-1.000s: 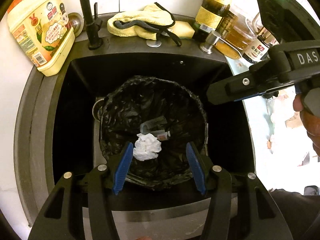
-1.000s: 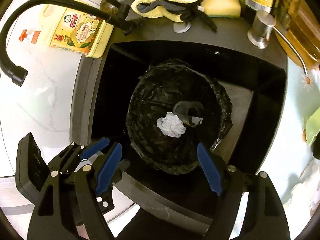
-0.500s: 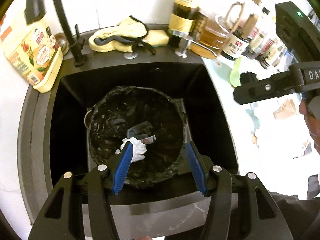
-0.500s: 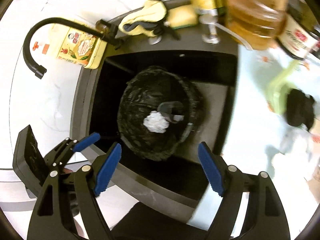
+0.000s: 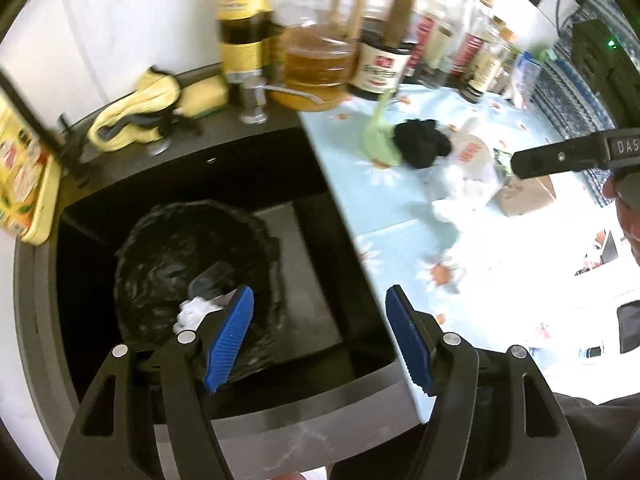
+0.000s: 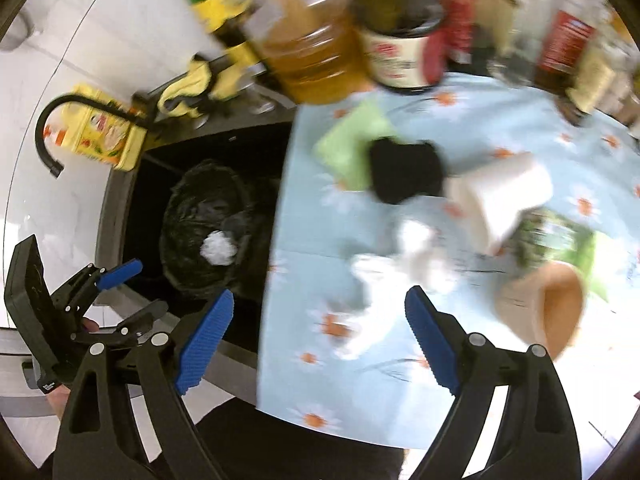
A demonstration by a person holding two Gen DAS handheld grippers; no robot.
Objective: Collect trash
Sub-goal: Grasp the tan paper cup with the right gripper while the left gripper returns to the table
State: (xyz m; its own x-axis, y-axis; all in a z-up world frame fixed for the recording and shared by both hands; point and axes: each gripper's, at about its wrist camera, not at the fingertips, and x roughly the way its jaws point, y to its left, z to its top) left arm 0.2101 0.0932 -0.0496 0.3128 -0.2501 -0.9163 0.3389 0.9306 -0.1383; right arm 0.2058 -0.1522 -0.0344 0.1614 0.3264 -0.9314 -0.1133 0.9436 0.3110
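Observation:
A bin lined with a black bag (image 5: 176, 248) (image 6: 200, 200) stands in the dark sink, with a white paper wad (image 5: 194, 312) (image 6: 218, 248) and a clear plastic piece inside. My left gripper (image 5: 319, 300) hangs over the sink's right rim, jaws opening, nothing between them. My right gripper (image 6: 320, 296) is above the flowered counter's left edge, jaws also opening and empty. On the counter lie crumpled white tissue (image 6: 416, 252) (image 5: 460, 192), a black lump (image 6: 404, 170) (image 5: 422, 146), a green sheet (image 6: 348, 144), a tipped white cup (image 6: 504, 196) and a brown cup (image 6: 548, 308).
Bottles and an oil jug (image 5: 316, 64) crowd the back of the counter. A yellow cloth (image 5: 132, 116), a sponge and a soap pump sit behind the sink (image 5: 304, 400). A yellow detergent bottle (image 6: 104, 136) and black faucet (image 6: 52, 128) stand at its left.
Both grippers have swung right, away from above the bin toward the flowered counter. Both pairs of jaws stand wider than before. The trash on the counter has come into view.

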